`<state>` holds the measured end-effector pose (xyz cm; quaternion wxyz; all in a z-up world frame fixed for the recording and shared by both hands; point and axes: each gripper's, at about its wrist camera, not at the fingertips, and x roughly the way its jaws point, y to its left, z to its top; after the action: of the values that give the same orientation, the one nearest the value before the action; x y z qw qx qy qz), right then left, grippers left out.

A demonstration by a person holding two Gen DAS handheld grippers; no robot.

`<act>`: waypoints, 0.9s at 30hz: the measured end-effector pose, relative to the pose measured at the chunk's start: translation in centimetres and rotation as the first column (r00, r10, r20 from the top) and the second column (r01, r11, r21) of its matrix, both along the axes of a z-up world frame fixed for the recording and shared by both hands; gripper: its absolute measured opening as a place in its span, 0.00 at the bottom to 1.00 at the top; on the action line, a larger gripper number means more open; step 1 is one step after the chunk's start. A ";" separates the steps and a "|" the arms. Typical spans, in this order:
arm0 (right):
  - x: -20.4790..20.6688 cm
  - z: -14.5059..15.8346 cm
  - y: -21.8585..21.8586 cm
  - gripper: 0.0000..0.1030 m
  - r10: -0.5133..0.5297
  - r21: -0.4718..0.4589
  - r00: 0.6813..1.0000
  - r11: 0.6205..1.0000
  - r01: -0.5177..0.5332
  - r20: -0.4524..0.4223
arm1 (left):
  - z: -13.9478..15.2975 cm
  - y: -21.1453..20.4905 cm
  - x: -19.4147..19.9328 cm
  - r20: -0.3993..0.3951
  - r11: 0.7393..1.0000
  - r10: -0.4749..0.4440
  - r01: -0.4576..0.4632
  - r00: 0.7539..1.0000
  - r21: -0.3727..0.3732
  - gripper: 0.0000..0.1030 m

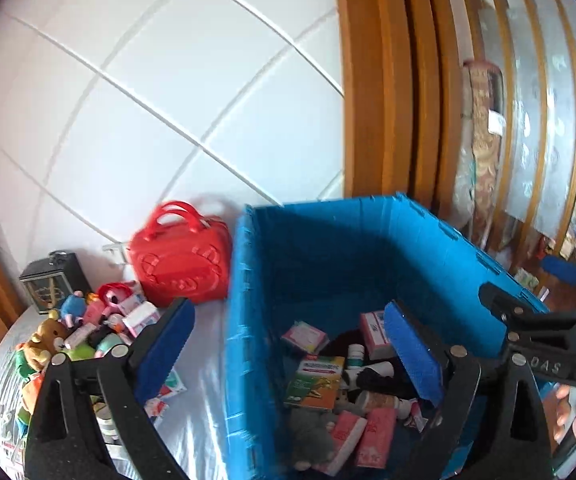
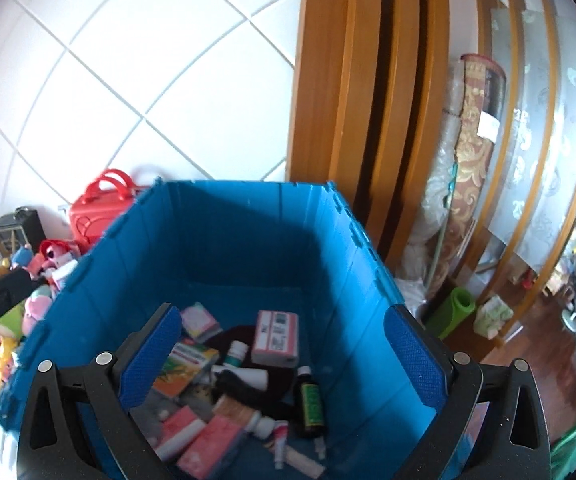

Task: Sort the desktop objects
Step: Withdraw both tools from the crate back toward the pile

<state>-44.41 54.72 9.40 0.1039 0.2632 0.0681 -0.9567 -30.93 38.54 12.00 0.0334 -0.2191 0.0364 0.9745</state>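
Right wrist | right hand-held gripper (image 2: 283, 356) wide, empty | over blue crate (image 2: 247, 216)

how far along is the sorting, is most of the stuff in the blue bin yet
Partly done. The blue bin already holds boxes, small bottles like the dark bottle, and packets. Nothing is in hand: the left tongs and right tongs are both open and empty over the bin. Still left on the table: a pile of toys including a teddy bear, plus the red bag and a dark lantern.
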 end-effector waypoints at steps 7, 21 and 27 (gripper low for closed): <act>6.7 0.3 -4.5 1.00 0.072 -0.032 0.994 0.997 -0.075 -0.079 | -0.8 -6.2 4.2 -0.065 0.997 0.065 -0.062 0.996 0.047 0.94; 15.0 -2.2 -17.5 1.00 0.209 -0.049 0.976 0.976 -0.212 -0.068 | -5.1 -22.8 10.9 0.018 0.969 0.227 -0.227 0.974 0.094 0.94; 18.6 -3.8 -23.4 1.00 0.258 -0.033 0.966 0.965 -0.259 -0.032 | -7.0 -28.9 13.7 0.033 0.952 0.298 -0.300 0.954 0.064 0.94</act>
<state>-25.83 31.32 5.57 0.2319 0.2369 0.0853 -0.9396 -17.26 9.62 4.96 -0.1064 -0.2321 -0.0310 0.9664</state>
